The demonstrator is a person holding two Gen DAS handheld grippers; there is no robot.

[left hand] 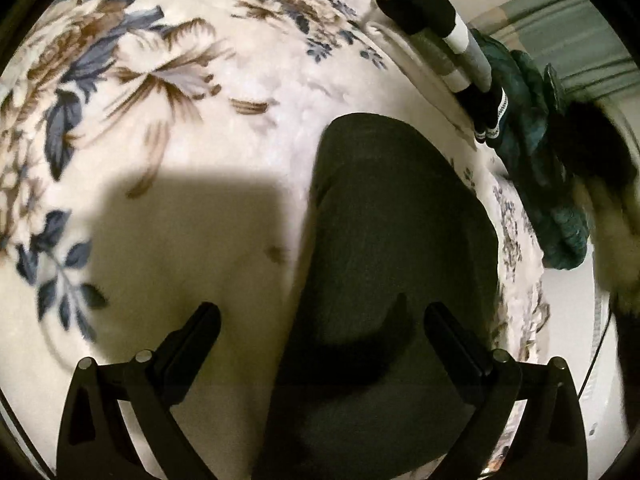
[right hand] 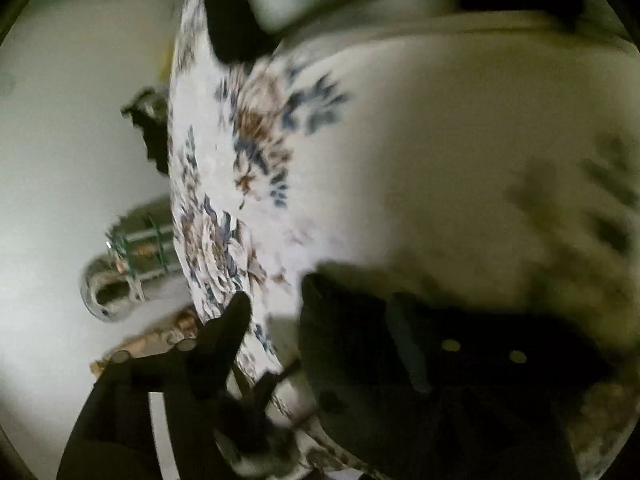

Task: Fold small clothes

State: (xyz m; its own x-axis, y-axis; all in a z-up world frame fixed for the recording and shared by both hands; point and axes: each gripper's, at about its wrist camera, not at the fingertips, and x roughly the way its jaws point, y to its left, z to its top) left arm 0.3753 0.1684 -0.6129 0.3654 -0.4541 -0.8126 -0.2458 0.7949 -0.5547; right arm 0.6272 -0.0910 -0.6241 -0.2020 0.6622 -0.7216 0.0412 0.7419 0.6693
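- No brand, label or readable writing showed on anything in either view; the only markings were white bands on a dark folded piece.
- The left wrist view was sharp. It showed the dark garment [left hand: 384,264] lying flat on the floral blanket [left hand: 192,92], its long axis running from between the fingers of the left hand-held gripper [left hand: 320,324] away toward the far side of the bed, the far end rounded.
- The left hand-held gripper's jaws stood wide apart above the near end of the dark garment, one finger over bare blanket, the other over the cloth; whether either touched the cloth I could not tell.
- Only that view showed the pile at the bed's right edge: a dark folded piece with white bands [left hand: 452,36] and a crumpled teal garment [left hand: 536,152] beside it.
- The right wrist view was heavily smeared. It alone showed the blanket's edge falling to a pale floor [right hand: 60,160], with a blurred metal object [right hand: 120,264] there.
- In that view the right hand-held gripper [right hand: 344,332] had its jaws apart, with a dark cloth [right hand: 400,360] covering the right-hand finger. I could not tell whether that cloth was the same dark garment, or whether it was gripped.
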